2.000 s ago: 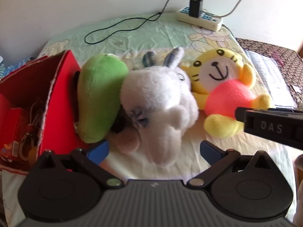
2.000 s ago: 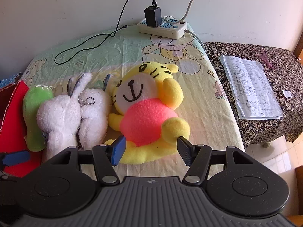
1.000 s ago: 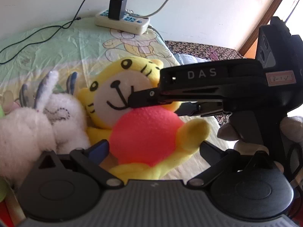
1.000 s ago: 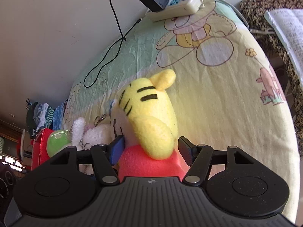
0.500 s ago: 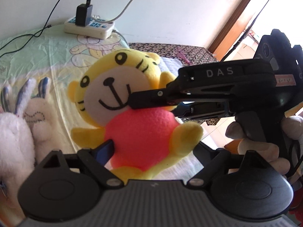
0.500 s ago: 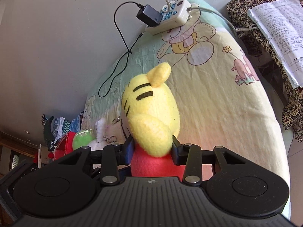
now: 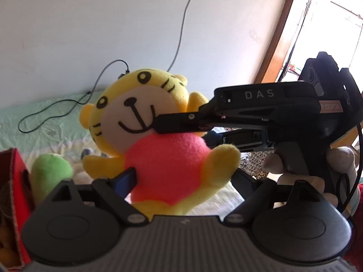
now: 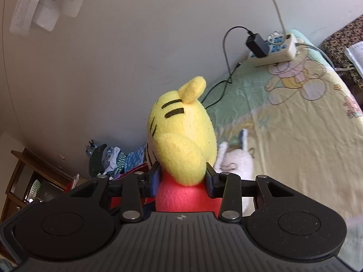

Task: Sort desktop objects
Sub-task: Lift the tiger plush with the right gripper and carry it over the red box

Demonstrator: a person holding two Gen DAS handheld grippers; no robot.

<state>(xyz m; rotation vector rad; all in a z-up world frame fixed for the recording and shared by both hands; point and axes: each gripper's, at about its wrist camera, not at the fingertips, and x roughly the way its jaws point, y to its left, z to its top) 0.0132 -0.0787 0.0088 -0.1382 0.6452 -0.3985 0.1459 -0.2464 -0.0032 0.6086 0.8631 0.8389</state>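
Note:
A yellow tiger plush [image 7: 168,158] with a pink belly hangs in the air above the patterned sheet [image 8: 295,124]. My left gripper [image 7: 181,179] is shut on its lower body, its blue pad against the pink belly and the other finger behind a yellow arm. My right gripper [image 8: 181,180] is shut on the tiger plush [image 8: 181,131] from its side, pads pressing just under the head. In the left wrist view the right gripper's fingers [image 7: 181,122] reach in from the right at the plush's neck, with a hand [image 7: 283,165] on the handle.
A red box [image 7: 15,181] stands at the left with a green plush [image 7: 51,170] beside it. A white rabbit plush [image 8: 238,165] lies on the sheet below. A power strip [image 8: 274,52] with a charger and cable sits by the wall. A wooden shelf [image 8: 27,181] stands left.
Both grippers closed on the tiger plush and lifted it off the sheet. The rabbit and green plush dropped lower in view; more wall now shows behind the tiger.

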